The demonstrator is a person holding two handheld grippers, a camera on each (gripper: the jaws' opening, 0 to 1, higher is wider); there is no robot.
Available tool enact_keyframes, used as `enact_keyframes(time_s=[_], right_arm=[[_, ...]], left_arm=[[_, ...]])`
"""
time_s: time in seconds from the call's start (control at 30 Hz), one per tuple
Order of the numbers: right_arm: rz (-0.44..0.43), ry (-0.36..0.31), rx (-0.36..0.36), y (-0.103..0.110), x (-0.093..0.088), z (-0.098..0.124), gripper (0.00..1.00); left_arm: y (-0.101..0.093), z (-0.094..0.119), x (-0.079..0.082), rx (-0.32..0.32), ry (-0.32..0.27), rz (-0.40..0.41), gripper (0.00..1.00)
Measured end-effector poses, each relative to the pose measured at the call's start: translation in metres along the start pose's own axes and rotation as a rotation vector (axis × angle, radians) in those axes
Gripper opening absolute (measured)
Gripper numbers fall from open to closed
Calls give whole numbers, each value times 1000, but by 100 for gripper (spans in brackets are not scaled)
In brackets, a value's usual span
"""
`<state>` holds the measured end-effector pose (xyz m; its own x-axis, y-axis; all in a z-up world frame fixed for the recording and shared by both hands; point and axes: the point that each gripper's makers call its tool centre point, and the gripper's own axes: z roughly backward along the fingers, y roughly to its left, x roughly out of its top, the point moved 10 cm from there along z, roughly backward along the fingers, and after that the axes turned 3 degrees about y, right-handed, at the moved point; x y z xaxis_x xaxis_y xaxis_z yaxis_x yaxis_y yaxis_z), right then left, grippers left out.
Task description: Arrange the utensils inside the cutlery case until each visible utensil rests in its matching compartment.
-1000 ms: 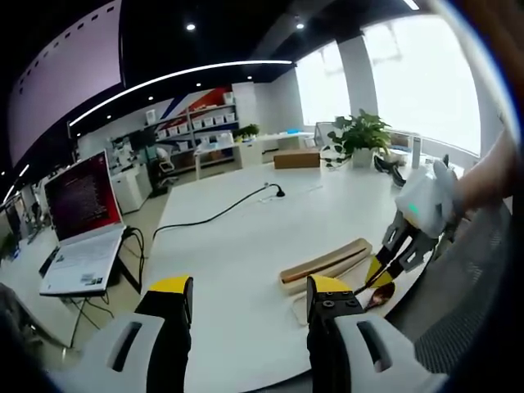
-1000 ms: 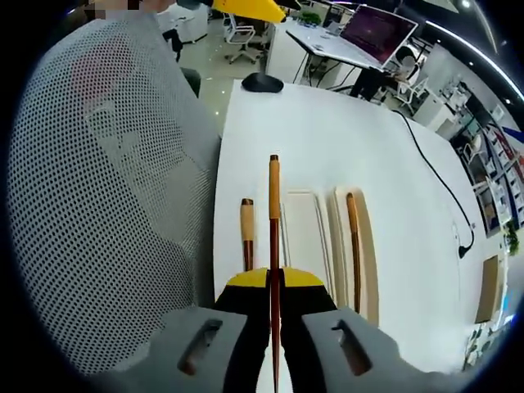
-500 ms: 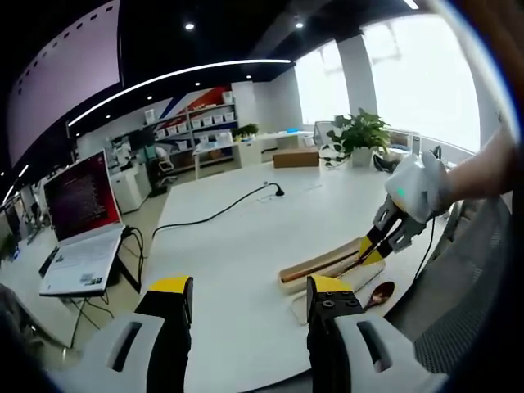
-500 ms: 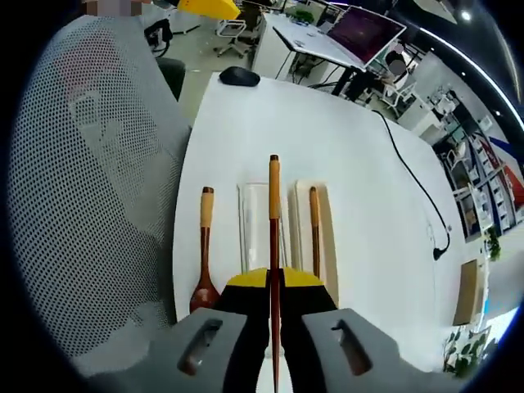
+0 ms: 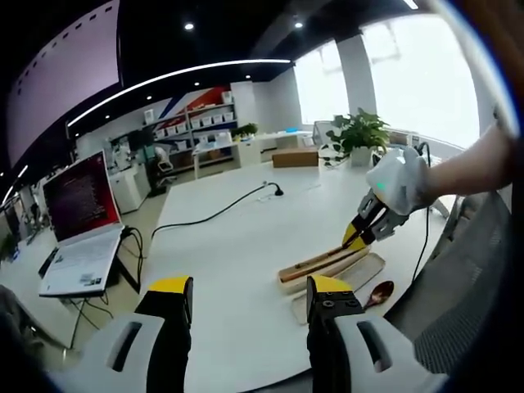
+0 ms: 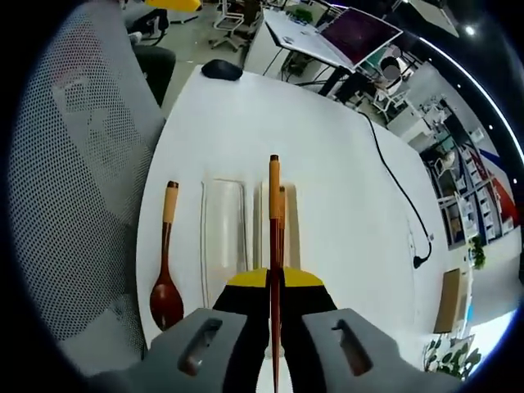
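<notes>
The right gripper (image 6: 275, 282) is clamped on 1 red-brown chopstick (image 6: 273, 221), its yellow-tipped jaws pressed together around the shaft, which runs straight ahead with its pale end farthest out. In the left gripper view that same gripper (image 5: 361, 233) hangs at the end of a bare forearm reaching in from the right, tilted down over the far end of the cutlery case. The left gripper (image 5: 250, 299) is held level above the white table (image 5: 229, 246), jaws standing well apart and holding nothing.

On the table, from largest to smallest: 1 tan cutlery case base (image 6: 285, 225) lying directly under the held chopstick, with 1 second chopstick (image 6: 282, 214) resting in it; 1 clear lid (image 6: 223, 237) flat just beside the base; 1 wooden spoon (image 6: 164, 274) outside the case near the table edge, bowl toward the camera. A mesh chair back (image 6: 78, 188) stands beside that edge. A black computer mouse (image 6: 222, 70) sits at the far end of the table.
</notes>
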<state>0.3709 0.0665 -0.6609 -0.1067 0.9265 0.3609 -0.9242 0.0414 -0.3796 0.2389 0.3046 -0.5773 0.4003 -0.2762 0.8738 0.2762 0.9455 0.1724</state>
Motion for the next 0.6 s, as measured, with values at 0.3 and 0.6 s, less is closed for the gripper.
enact_keyframes(time_s=[0.3, 0.6], right_arm=[[-1, 22, 9, -7, -4, -15, 0], [4, 36, 36, -11, -3, -34, 0]], left_arm=[[1, -1, 0, 1, 3, 0, 57], [4, -2, -2, 10, 3, 8, 58]])
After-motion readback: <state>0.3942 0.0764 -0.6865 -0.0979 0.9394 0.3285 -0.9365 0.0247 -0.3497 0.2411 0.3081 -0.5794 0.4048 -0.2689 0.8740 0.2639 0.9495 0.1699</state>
